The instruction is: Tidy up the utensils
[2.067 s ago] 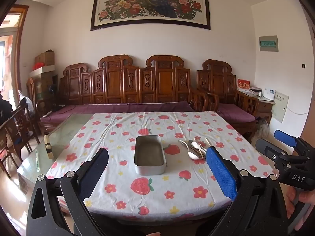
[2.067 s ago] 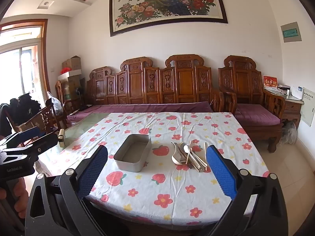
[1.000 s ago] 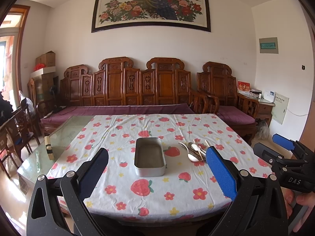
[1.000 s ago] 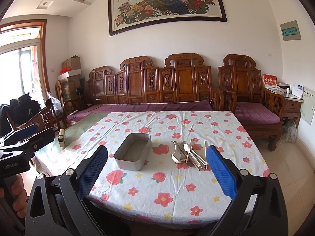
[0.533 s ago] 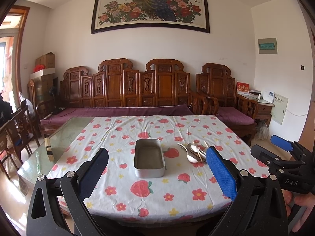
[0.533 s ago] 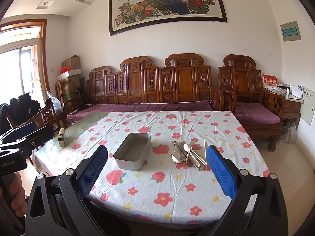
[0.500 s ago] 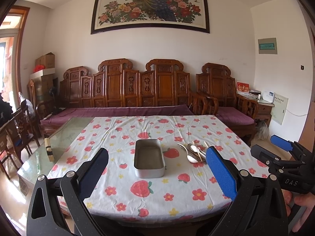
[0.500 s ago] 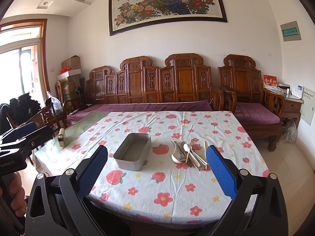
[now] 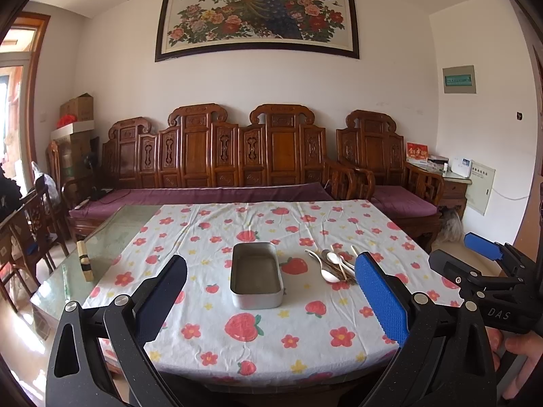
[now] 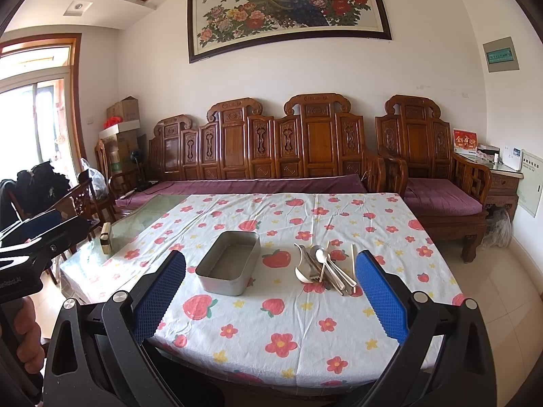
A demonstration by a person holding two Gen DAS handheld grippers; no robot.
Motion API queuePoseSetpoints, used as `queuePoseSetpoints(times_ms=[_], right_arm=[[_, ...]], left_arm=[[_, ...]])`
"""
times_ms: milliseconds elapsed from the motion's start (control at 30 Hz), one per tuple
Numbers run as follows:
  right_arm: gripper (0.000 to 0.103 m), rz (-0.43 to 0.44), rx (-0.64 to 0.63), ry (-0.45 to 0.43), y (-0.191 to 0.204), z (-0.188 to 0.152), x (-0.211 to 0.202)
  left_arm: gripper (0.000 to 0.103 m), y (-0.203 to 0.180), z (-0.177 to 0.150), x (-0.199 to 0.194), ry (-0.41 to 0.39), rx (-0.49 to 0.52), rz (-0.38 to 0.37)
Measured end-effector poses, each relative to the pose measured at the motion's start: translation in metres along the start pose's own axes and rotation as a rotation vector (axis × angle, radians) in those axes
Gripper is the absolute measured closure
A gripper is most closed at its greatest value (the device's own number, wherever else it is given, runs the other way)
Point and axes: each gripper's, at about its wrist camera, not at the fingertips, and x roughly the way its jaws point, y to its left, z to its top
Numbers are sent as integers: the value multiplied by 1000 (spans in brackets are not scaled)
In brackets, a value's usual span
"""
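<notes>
1. Left gripper [image 9: 271,302]: held at the near edge of the bench, above it; jaws spread wide, nothing between the blue pads. It touches no object. In the right wrist view it appears at the far left edge of frame [image 10: 40,234], with part of the person's hand below it.

2. Right gripper [image 10: 271,298]: likewise at the near edge, jaws wide apart and empty. It appears at the right of the left wrist view [image 9: 482,257], to the right of the bench, apart from all objects.

3. Bench [image 9: 101,237]: glass-topped, mostly covered by a white tablecloth [image 9: 271,335] printed with strawberries and flowers. The glass is bare along the left side.

4. Metal tray [image 9: 256,274]: rectangular, open-topped, standing flat on the cloth near the bench centre. Its interior shows no contents. Also seen in the right wrist view [image 10: 230,264].

5. Utensils [image 10: 325,268]: a loose overlapping pile lying on the cloth just right of the tray, apart from it. Spoons and chopsticks are distinguishable; the exact count cannot be told. None is inside the tray.

6. Small block [image 9: 84,259]: light-coloured with a dark band, standing on the bare glass at the left.

7. Carved wooden sofa [image 9: 237,156]: with purple cushions, behind the bench against the wall.

8. Peacock painting [image 9: 258,17]: framed, hanging above the sofa.
</notes>
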Motion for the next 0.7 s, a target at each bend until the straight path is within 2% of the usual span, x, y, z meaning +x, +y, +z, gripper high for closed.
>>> queuePoseSetpoints(times_ms=[700], right_arm=[[3, 0, 2, 1, 0, 1, -1]], left_arm=[[7, -1, 8, -3, -5, 7, 2]])
